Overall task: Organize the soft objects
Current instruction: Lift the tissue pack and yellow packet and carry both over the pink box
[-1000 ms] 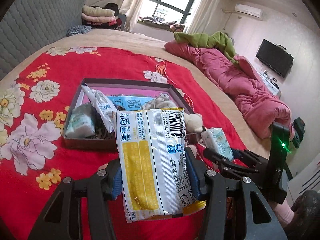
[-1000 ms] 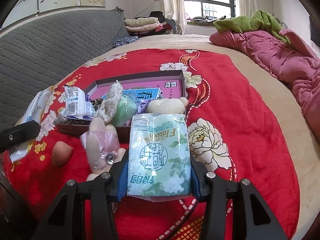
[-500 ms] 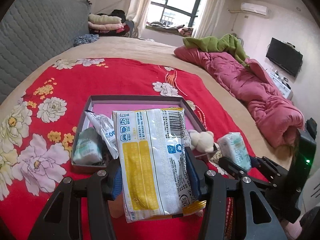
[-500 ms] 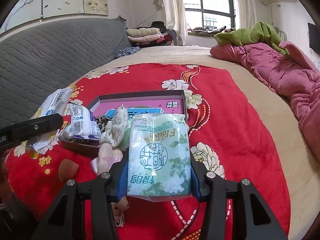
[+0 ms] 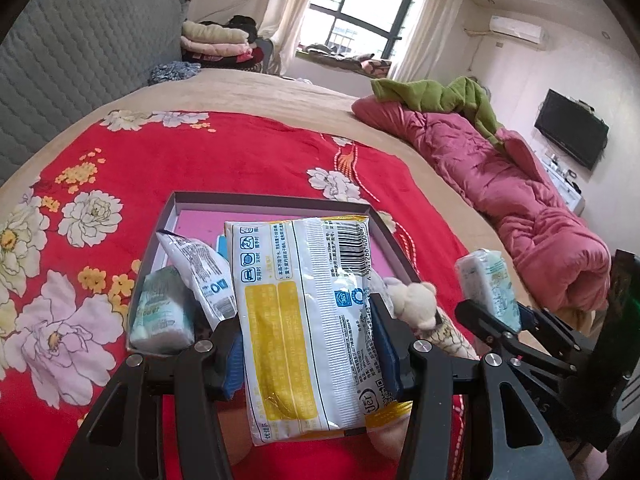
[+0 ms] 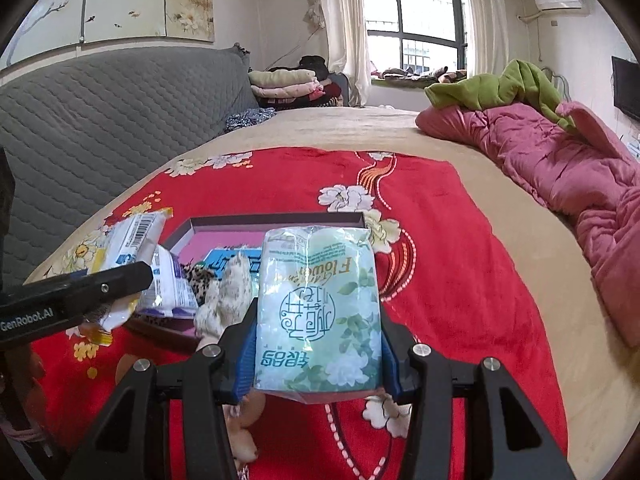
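My left gripper (image 5: 308,344) is shut on a white and yellow plastic pack (image 5: 308,320), held above the near edge of a shallow brown box (image 5: 264,200) with a pink floor on the red flowered blanket. The box holds small tissue packs (image 5: 160,312), a white wipes pouch (image 5: 200,264) and a cream plush toy (image 5: 416,300). My right gripper (image 6: 316,344) is shut on a pale green flower-print tissue pack (image 6: 320,308), held above the blanket just right of the box (image 6: 276,220). The right gripper also shows in the left wrist view (image 5: 488,300).
A crumpled pink quilt (image 6: 560,160) with a green blanket (image 6: 500,88) lies along the right side of the bed. A grey padded headboard (image 6: 100,112) stands on the left. Folded clothes (image 6: 288,80) are stacked at the far end. Peach soft items (image 6: 244,408) lie under my right gripper.
Both grippers have risen and drawn back from the box, each still holding its pack. The box and its contents look smaller and lower in both views.
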